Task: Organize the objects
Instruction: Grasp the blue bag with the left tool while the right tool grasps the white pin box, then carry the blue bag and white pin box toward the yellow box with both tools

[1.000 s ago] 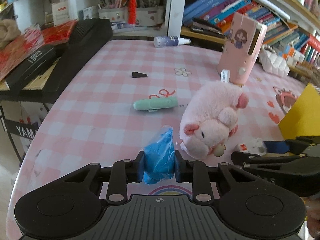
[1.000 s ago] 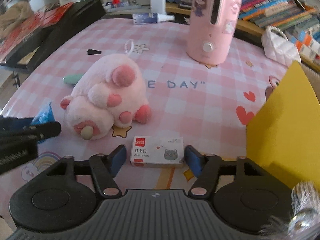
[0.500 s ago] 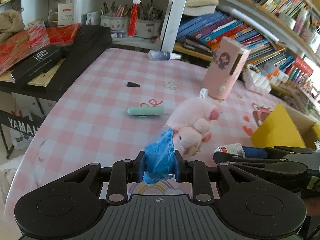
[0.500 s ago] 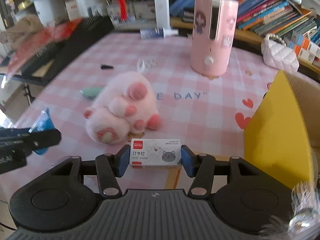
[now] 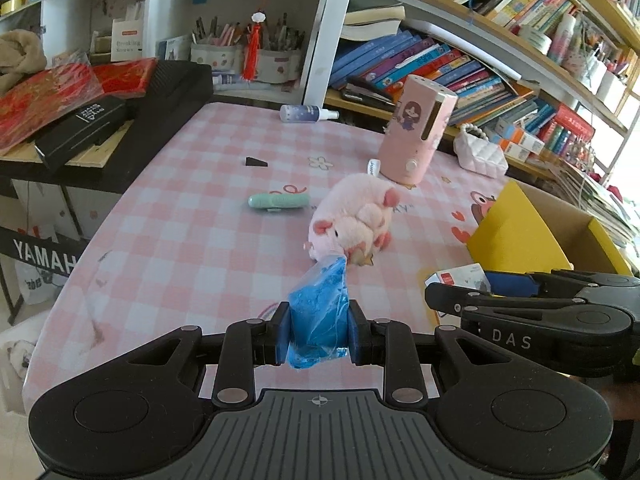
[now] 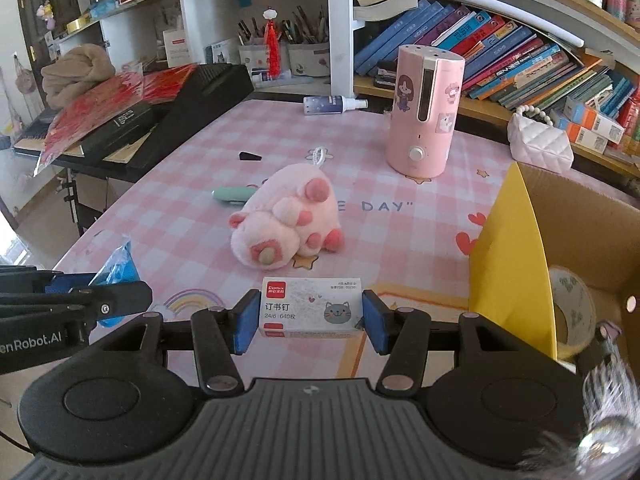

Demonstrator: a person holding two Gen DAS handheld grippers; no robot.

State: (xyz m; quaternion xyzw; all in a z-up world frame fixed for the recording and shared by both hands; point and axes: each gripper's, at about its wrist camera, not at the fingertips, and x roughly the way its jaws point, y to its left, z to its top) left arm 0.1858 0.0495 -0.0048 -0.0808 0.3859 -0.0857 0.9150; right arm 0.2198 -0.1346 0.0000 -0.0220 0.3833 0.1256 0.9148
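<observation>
Two tongs, both loaded, above the counter [image 6: 400, 216]. Left tongs [image 5: 319, 334]: nearly closed, pinching a crinkled blue plastic packet [image 5: 318, 312]. Right tongs [image 6: 310, 318]: moderately parted, clamping a white staple box [image 6: 310, 308], cat print, red corner label.

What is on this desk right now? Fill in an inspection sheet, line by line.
Surface: pink checked tablecloth.
Job's things: blue packet and staple box held above the cloth; plush pig, green tube, spray bottle and black wedge lie on it; yellow box holds a tape roll.
Clutter: pink humidifier, white purse.
Grippers: left gripper shut on blue packet; right gripper shut on staple box.
Cables: nothing seen.
Surroundings: bookshelves, black keyboard.
</observation>
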